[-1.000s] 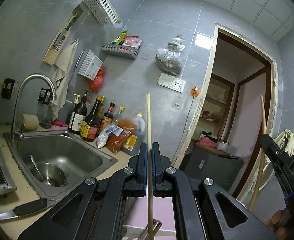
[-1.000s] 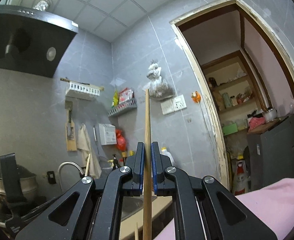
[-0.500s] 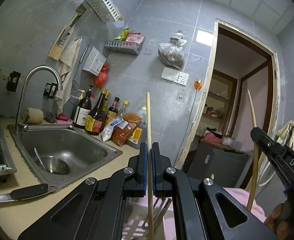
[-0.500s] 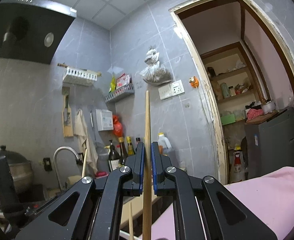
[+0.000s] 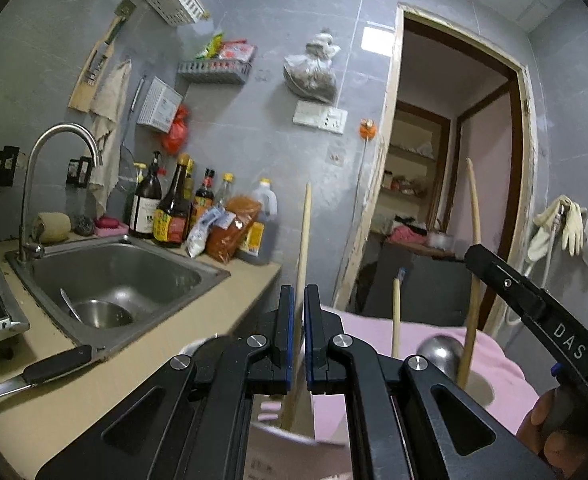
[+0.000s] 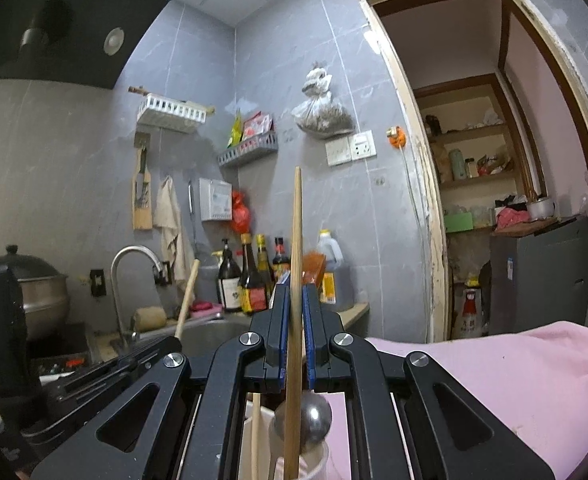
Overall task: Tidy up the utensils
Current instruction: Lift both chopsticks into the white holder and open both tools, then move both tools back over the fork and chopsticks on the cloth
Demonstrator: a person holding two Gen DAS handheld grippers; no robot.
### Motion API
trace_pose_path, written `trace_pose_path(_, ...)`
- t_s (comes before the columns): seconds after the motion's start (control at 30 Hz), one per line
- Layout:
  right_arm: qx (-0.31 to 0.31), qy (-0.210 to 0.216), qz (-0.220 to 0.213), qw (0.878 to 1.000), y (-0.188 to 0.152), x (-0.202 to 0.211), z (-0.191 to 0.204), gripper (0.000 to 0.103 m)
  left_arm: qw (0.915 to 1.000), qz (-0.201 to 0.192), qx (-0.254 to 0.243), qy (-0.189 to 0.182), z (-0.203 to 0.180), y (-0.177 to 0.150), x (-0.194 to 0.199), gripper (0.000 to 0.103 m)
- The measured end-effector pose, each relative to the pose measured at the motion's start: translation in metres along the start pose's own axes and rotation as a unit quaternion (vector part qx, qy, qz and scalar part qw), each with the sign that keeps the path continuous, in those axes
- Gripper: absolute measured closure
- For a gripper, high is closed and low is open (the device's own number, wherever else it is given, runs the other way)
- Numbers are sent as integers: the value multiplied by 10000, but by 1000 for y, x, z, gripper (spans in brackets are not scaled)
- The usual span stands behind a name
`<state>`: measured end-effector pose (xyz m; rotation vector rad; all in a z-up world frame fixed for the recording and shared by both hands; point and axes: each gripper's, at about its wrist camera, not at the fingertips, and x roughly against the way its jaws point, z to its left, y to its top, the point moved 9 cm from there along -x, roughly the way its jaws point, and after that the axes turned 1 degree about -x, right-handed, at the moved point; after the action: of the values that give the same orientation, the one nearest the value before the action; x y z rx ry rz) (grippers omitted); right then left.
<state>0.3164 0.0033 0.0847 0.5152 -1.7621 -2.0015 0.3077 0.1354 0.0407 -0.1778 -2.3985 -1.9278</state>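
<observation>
Each gripper, left (image 5: pixel 299 332) and right (image 6: pixel 295 336), pinches an upright chopstick (image 5: pixel 303 248) (image 6: pixel 294 292) between pressed-together jaws, long axes near vertical, lower tips poised over the near holder cup (image 6: pixel 314 462) beside the sink (image 5: pixel 118 276).

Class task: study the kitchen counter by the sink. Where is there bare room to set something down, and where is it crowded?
Bare counter runs between the sink rim and the counter's front edge, right of the knife. The back corner is crowded with sauce bottles and spice bags.
</observation>
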Motion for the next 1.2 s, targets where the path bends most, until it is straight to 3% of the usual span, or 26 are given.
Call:
trace_pose_path(0.17,-72,56,150,9998,-1,7,-2,96,9997,172,-143,-94,-6,-6,6,97)
trace_pose_path(0.53,-127,101,-22,9999,22,33,-16,78,9982,24,-233,-560,-40,26,32,59)
trace_pose_path(0.6,-81,41,-92,9999,33,42,-21,70,9973,-70,-297,-669,-51,35,37,53)
trace_pose_path(0.67,-82,27,-199,9998,46,53,-28,53,9961,-140,-333,-808,-63,42,42,45)
trace_pose_path(0.8,21,-166,-426,9990,72,77,-46,44,9938,-224,-354,-1027,-83,53,49,37)
trace_pose_path(0.87,59,-290,-507,9983,83,90,-57,31,9930,-237,-342,-1107,-92,57,51,33)
trace_pose_path(1.03,273,-645,-591,9958,97,124,-84,23,9893,-254,-389,-1380,-121,60,57,20)
trace_pose_path(1.2,369,-932,-386,9942,87,150,-110,16,9849,-56,-459,-1669,-152,49,55,17)
